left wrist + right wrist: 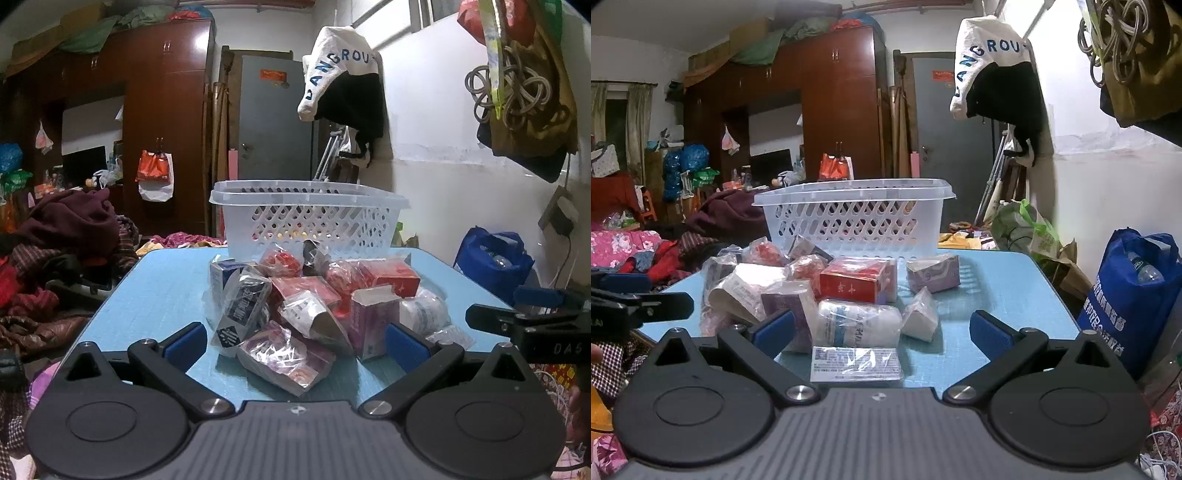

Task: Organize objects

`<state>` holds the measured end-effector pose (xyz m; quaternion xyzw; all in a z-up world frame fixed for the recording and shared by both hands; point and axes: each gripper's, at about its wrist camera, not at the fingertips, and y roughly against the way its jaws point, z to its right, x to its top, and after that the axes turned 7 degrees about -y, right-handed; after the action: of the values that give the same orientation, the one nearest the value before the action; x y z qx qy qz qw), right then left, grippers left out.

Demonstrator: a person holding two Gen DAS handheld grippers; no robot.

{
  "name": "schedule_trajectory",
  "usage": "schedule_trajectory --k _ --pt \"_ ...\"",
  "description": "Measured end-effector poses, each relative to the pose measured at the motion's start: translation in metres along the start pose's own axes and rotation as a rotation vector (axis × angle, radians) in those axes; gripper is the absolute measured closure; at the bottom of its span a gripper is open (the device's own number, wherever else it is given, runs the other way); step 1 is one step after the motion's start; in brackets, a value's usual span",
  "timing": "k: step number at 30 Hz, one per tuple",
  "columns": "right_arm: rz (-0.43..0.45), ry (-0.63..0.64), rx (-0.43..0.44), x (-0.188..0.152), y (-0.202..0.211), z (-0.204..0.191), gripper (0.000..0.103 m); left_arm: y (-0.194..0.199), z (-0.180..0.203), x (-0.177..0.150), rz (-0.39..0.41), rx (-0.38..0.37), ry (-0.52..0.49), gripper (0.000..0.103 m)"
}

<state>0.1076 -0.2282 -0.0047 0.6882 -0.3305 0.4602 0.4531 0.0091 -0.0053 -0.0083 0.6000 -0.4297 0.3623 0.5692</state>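
Many crinkly plastic-wrapped boxes [857, 283] before perforated white basket [854, 218].

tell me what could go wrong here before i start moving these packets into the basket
1. The wrapped boxes lie heaped and overlapping, so the open left gripper may snag two or topple the pile.
2. Their glossy plastic wrap could slip between the pads.
3. The flat packet nearest the open right gripper lies at the blue table edge, and the white basket sits behind the heap, so a nudge could push it off.
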Motion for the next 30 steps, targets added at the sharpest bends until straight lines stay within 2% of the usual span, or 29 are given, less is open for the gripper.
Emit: schedule_trajectory --k 4,30 --pt "0.004 0.008 -0.027 -0.0008 0.0033 -0.0014 0.0 0.0002 -0.0001 0.0 0.0 -0.002 0.002 0.0" --pt "-0.005 0.025 0.03 -0.003 0.0037 -0.0015 0.0 -0.0003 -0.0005 -0.0005 -0.003 -0.035 -0.002 0.0"
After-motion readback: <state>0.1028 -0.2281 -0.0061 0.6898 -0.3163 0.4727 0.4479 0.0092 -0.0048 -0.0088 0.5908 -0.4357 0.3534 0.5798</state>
